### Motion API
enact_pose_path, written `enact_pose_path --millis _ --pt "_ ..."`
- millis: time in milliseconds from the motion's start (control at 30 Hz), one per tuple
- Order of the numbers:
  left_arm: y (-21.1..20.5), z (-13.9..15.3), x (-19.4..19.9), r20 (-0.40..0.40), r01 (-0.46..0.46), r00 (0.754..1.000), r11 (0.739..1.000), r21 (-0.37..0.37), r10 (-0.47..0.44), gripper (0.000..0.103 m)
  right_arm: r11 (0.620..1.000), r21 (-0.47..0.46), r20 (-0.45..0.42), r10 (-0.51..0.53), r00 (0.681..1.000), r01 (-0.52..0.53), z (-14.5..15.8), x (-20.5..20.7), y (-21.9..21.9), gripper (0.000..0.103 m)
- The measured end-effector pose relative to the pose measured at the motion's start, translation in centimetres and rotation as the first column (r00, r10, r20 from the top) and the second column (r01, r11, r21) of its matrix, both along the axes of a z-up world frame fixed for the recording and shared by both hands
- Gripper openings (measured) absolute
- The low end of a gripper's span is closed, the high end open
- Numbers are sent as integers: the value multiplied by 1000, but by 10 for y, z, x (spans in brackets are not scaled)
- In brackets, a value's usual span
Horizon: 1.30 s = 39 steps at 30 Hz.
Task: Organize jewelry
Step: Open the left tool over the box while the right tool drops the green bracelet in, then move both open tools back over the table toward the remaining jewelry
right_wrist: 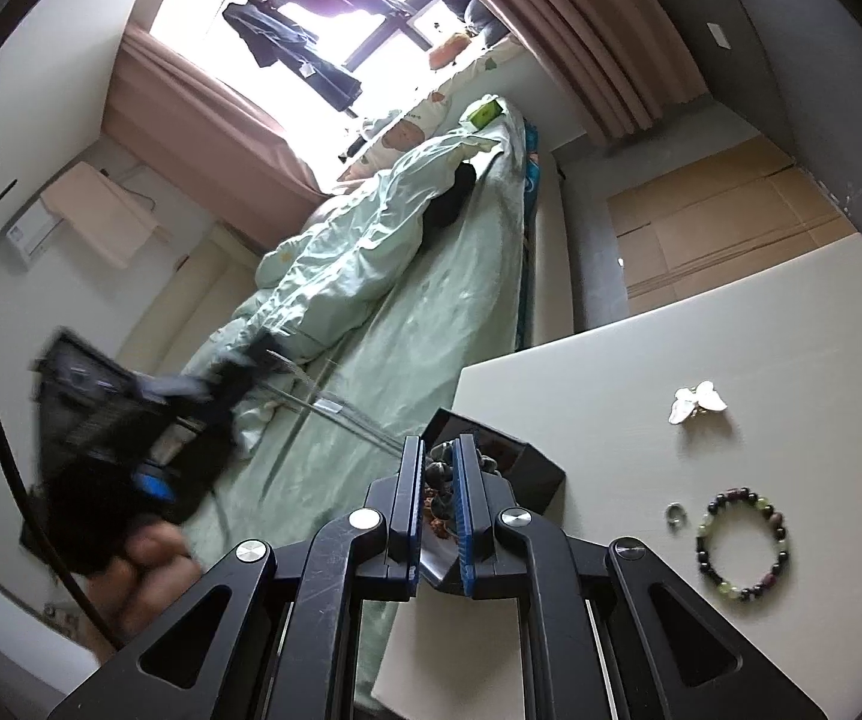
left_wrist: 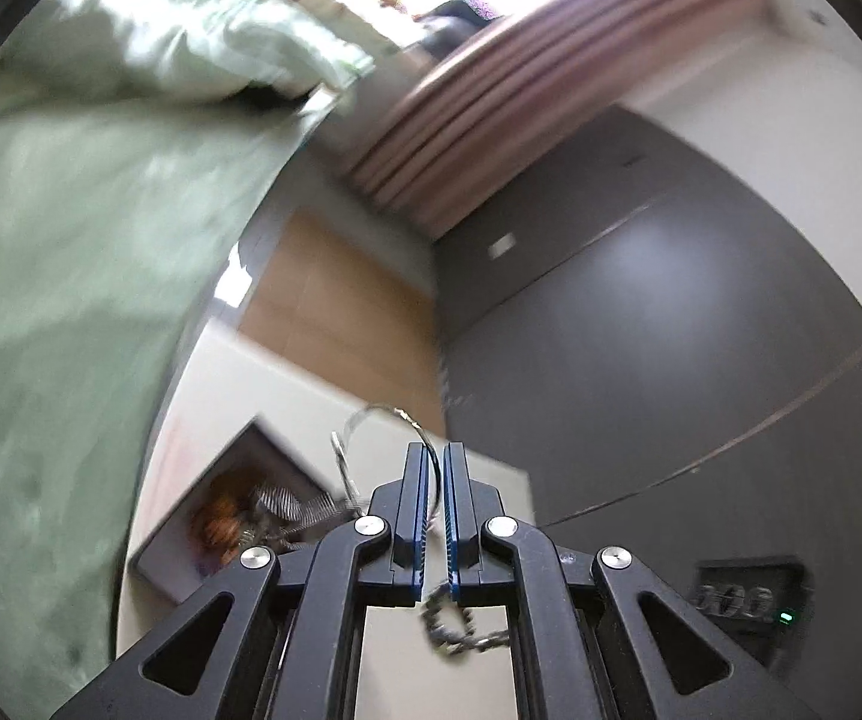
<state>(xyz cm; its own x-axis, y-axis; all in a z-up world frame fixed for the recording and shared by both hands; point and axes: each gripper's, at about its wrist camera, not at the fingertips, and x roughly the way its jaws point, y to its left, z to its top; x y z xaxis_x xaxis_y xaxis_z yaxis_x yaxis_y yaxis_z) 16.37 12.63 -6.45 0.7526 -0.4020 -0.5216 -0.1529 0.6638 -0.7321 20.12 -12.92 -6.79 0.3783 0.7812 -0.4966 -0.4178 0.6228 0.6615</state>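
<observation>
**Jewelry count on the desk**

One open box [right_wrist: 493, 471] is seen at the lower centre of the right wrist view, its contents too tangled to be counted. Three loose pieces are counted at the lower right: one white flower-shaped piece [right_wrist: 696, 401], one small ring [right_wrist: 675, 515] and one beaded bracelet [right_wrist: 741, 543]. One chain [left_wrist: 398, 420] is seen at the lower centre of the left wrist view.

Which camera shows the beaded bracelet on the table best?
The right wrist view: the beaded bracelet lies sharp and whole on the white table, beside a small ring. The left wrist view does not show it at all.
</observation>
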Motion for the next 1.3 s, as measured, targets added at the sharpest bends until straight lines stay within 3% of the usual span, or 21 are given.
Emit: enact_pose_path --millis 67,133,167,200,233,467,700,833,867,967,1300 --pt "6 -19 5 -88 -11 996 999 -31 8 13 1000 1 12 -5 1000 5 -2 -1 7 10" --pt "5 -29 7 -138 9 990 999 -33 -14 35 1000 4 20 -14 1000 14 -3 -1 12 10" --pt "4 -30 8 -150 18 988 1000 -24 -21 57 1000 10 25 -21 999 21 -4 -2 14 10" --pt "2 -29 7 -157 26 987 1000 -6 -27 70 999 19 32 -30 999 29 -4 -2 16 10" --pt "0 -27 6 -158 28 987 1000 9 -26 72 999 28 35 -37 999 36 -5 -2 19 10" --pt "14 -12 -13 -169 -22 985 999 46 30 73 997 75 48 -40 998 36 -6 -2 35 10" --pt "31 3 -29 -141 -98 984 992 75 108 85 998 64 78 -5 997 0 -8 -3 61 10" --pt "37 5 -32 -136 -132 980 987 92 144 85 996 77 55 38 998 -42 -17 -1 77 12" --pt "36 7 -35 -138 -134 980 986 95 147 85 996 63 30 59 998 -60 -22 2 82 15" --pt "37 7 -34 -145 -135 978 986 102 149 85 997 58 -20 54 998 -53 -30 4 80 50" --pt "18 7 -27 -146 -75 985 990 119 92 85 998 28 -35 -58 998 59 -20 4 16 52"
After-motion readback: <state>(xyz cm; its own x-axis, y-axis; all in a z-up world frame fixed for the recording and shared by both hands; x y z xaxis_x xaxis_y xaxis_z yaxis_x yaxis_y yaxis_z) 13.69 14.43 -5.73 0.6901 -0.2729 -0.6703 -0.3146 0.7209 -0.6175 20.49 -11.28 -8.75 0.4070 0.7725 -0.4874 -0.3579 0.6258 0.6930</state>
